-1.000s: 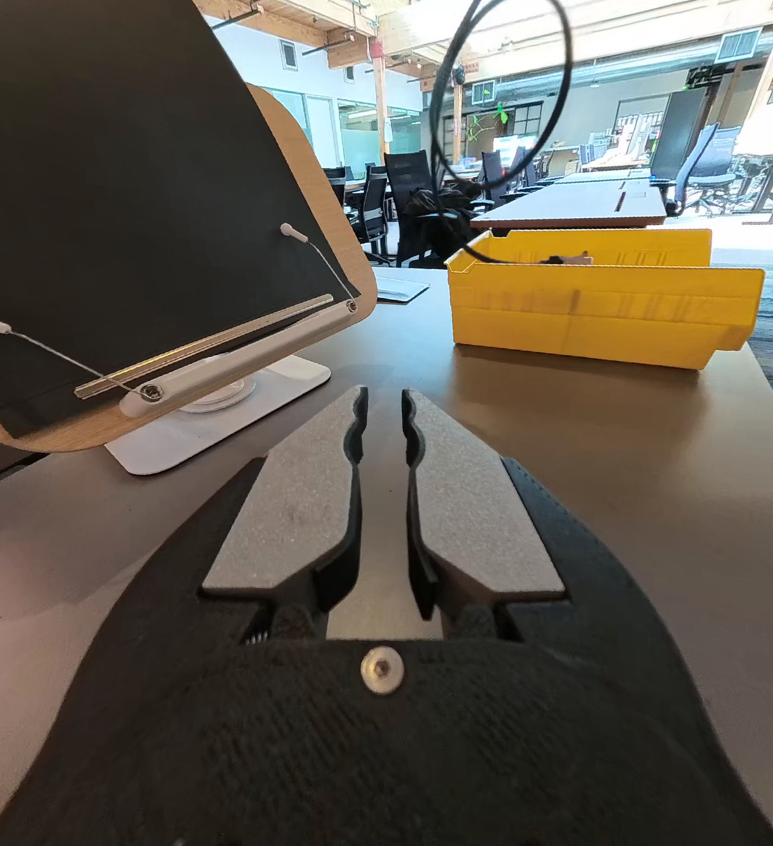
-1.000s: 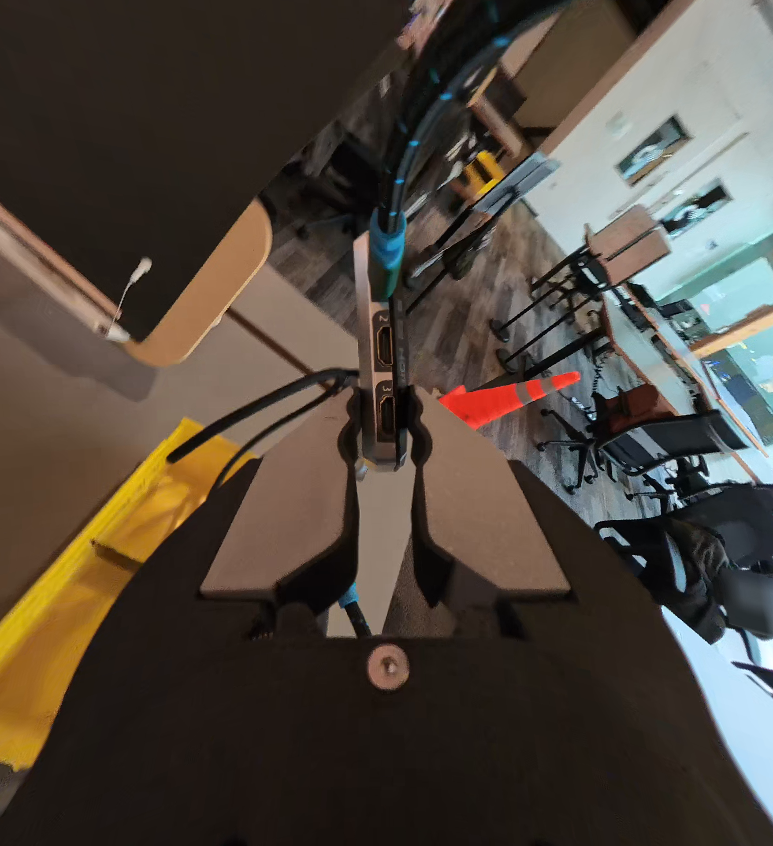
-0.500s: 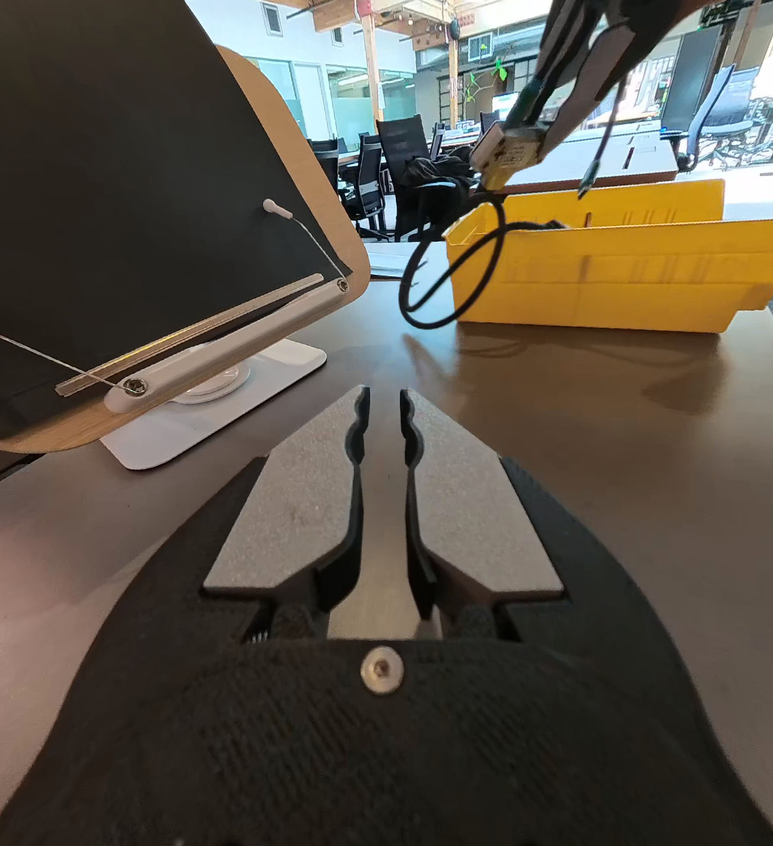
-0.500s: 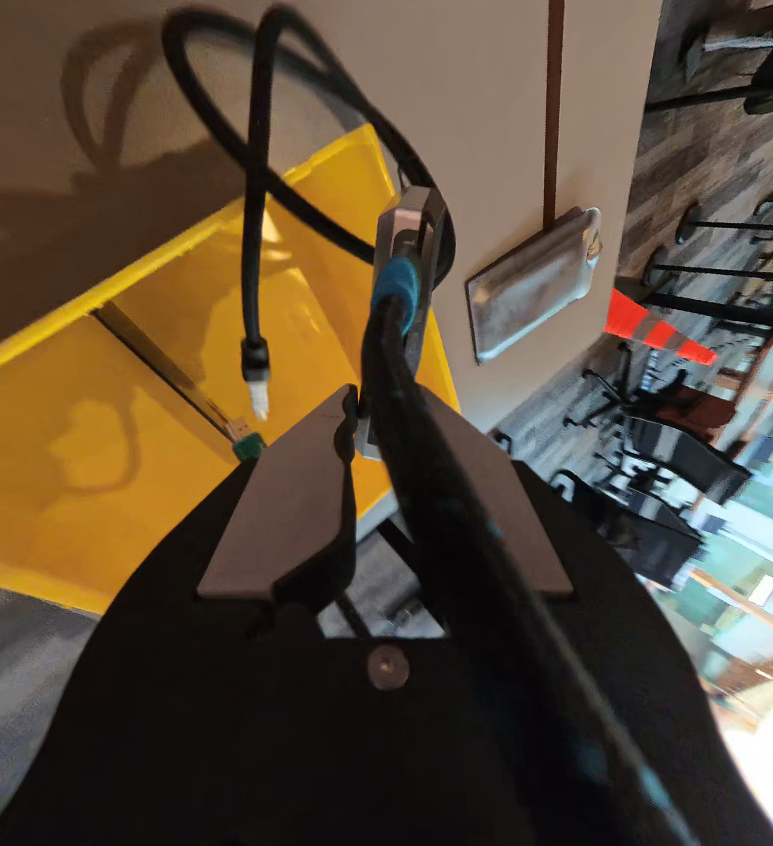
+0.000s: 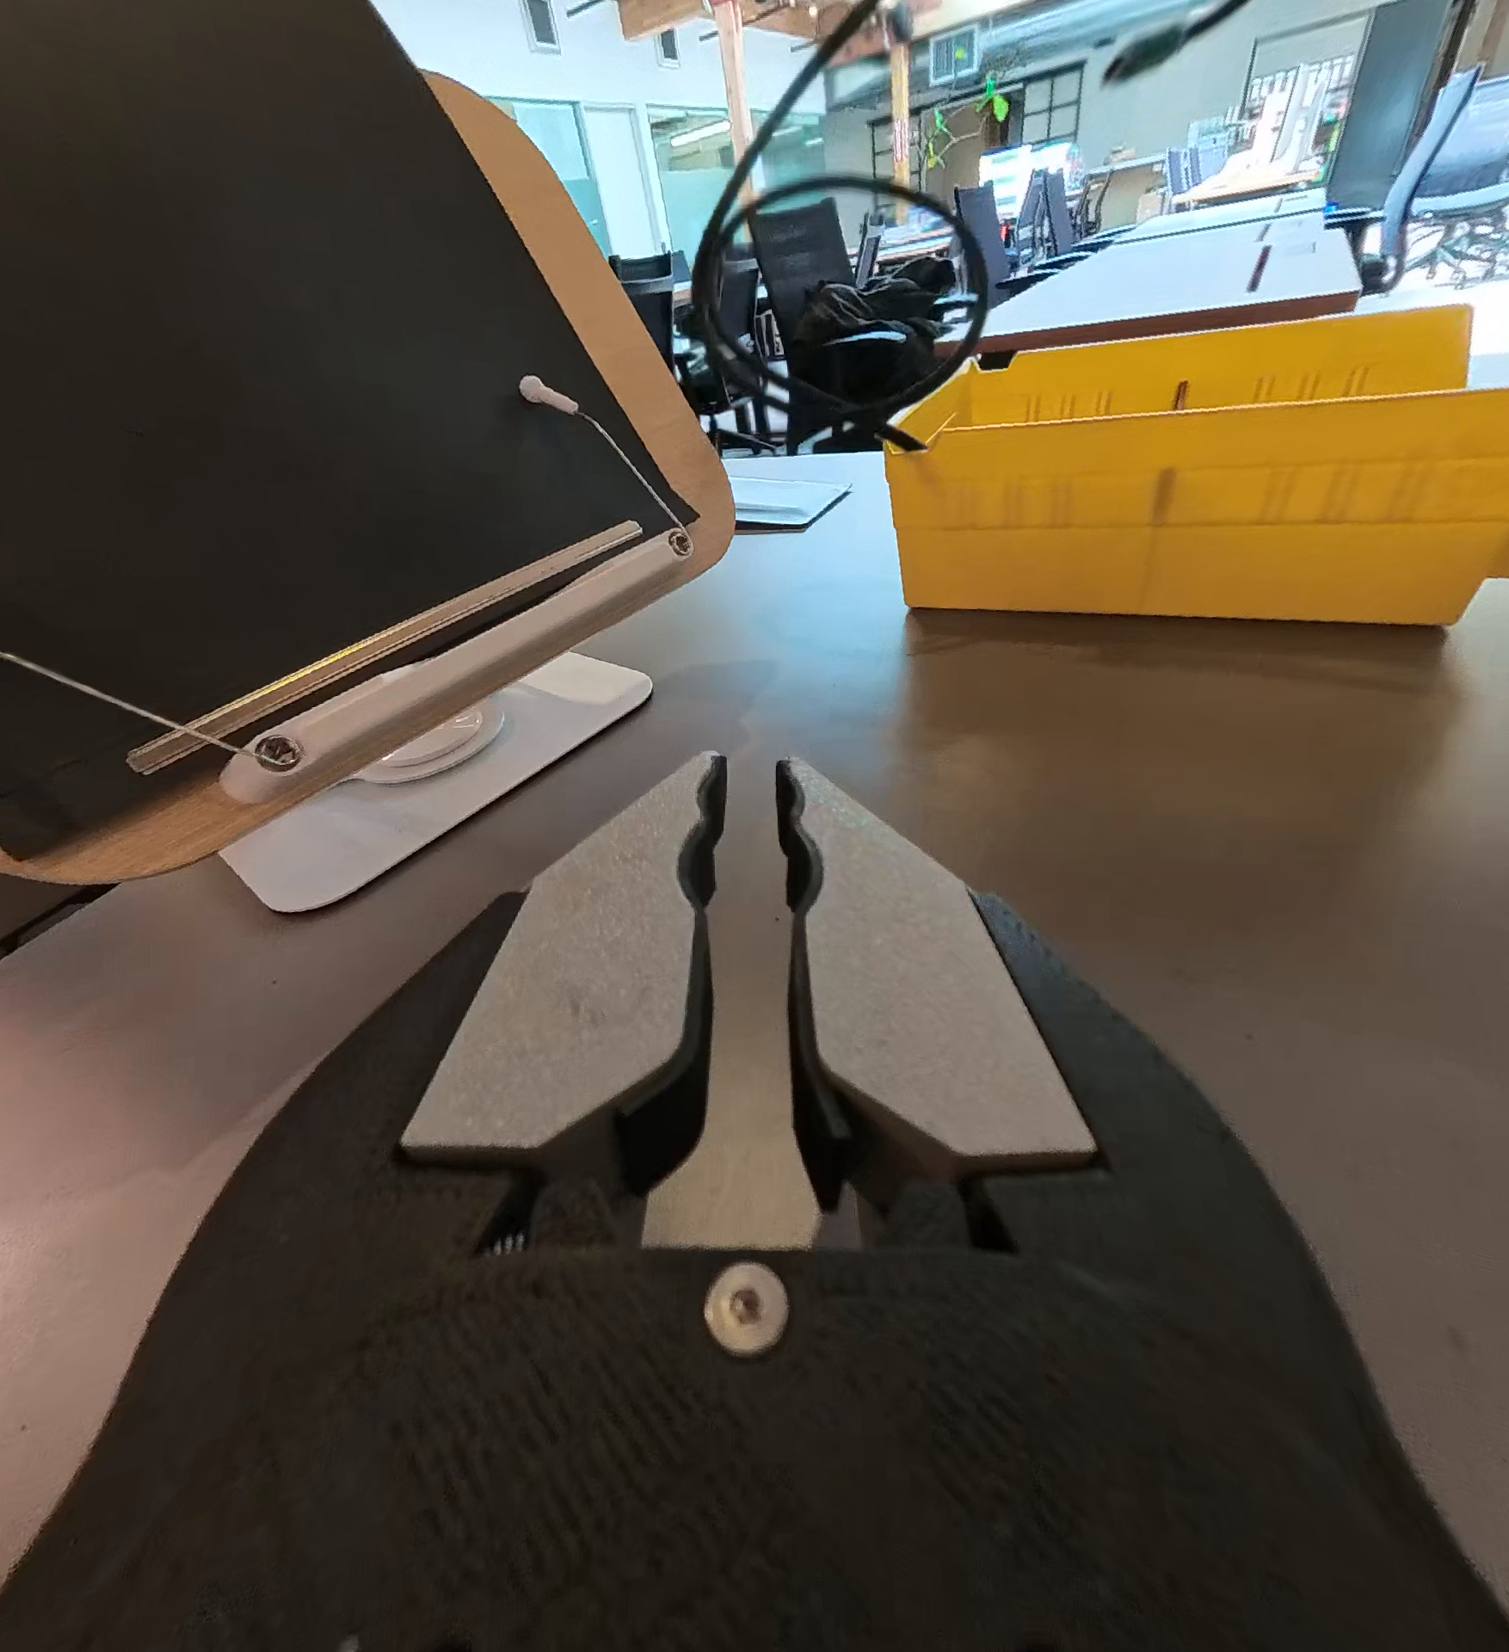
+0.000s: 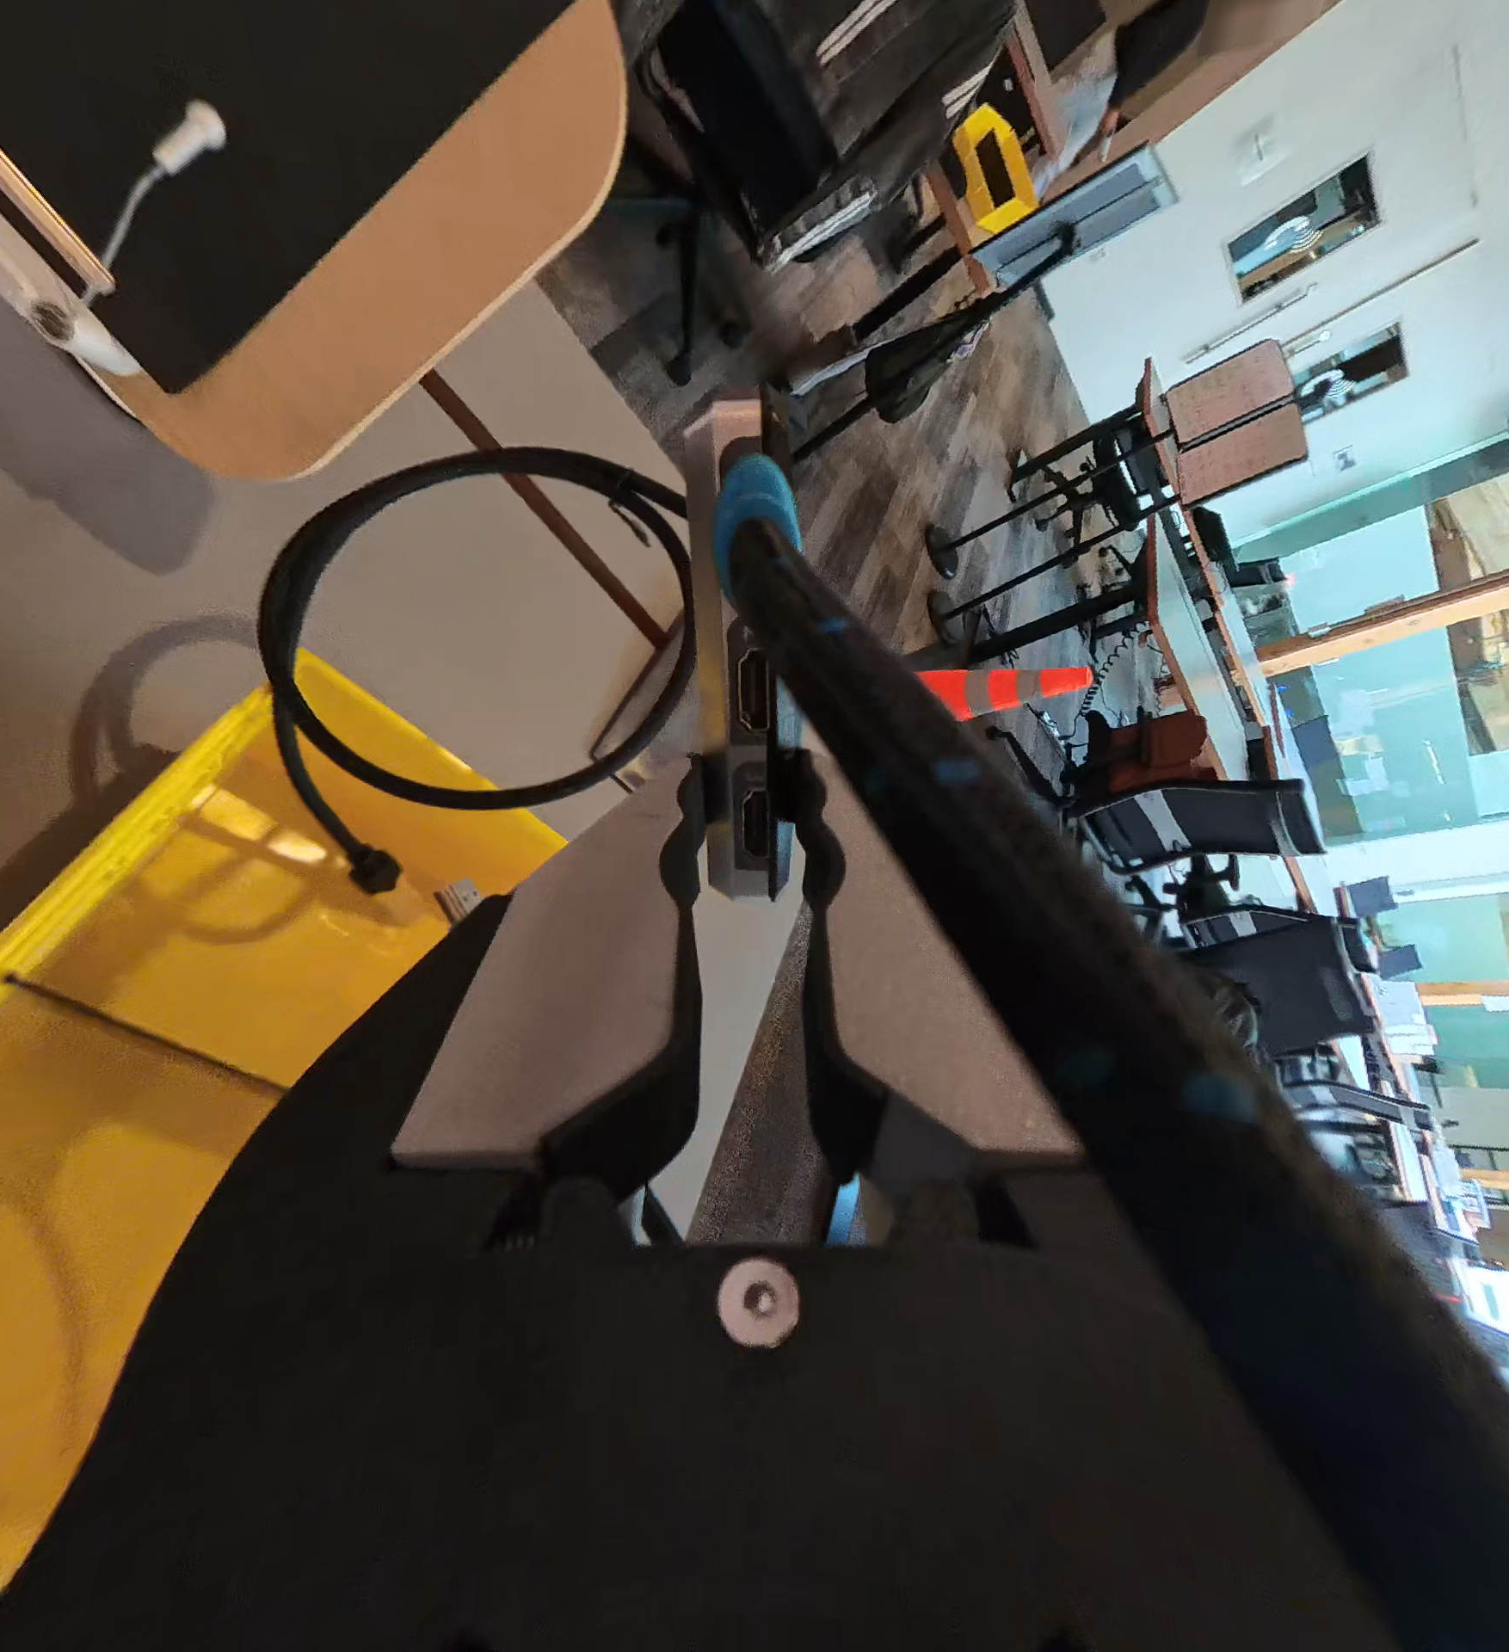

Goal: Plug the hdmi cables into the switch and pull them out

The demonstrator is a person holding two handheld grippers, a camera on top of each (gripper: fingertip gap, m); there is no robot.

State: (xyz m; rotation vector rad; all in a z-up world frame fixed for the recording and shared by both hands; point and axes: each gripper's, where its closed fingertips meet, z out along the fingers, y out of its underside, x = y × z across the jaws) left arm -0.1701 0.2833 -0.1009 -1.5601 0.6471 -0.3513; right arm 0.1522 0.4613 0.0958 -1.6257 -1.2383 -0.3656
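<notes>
My right gripper is shut on the near end of a grey HDMI switch and holds it in the air, rolled on its side. Two empty ports face me. A black braided HDMI cable with a blue plug sits in the far port and runs back over my right finger. The switch's thin black lead hangs in a loop over the yellow bin. In the left wrist view the loop hangs above the bin. My left gripper rests low over the table, nearly shut and empty.
A wooden stand with a black board on a white base is at the left of the brown table; it also shows in the right wrist view. A flat grey plate lies behind it. Office chairs and desks are beyond. Tip to tip, the grippers are about 45 cm apart.
My right gripper has swung the switch up and rolled back; the switch has left the left wrist view and only the cable loop hangs there. My left gripper has stayed put.
</notes>
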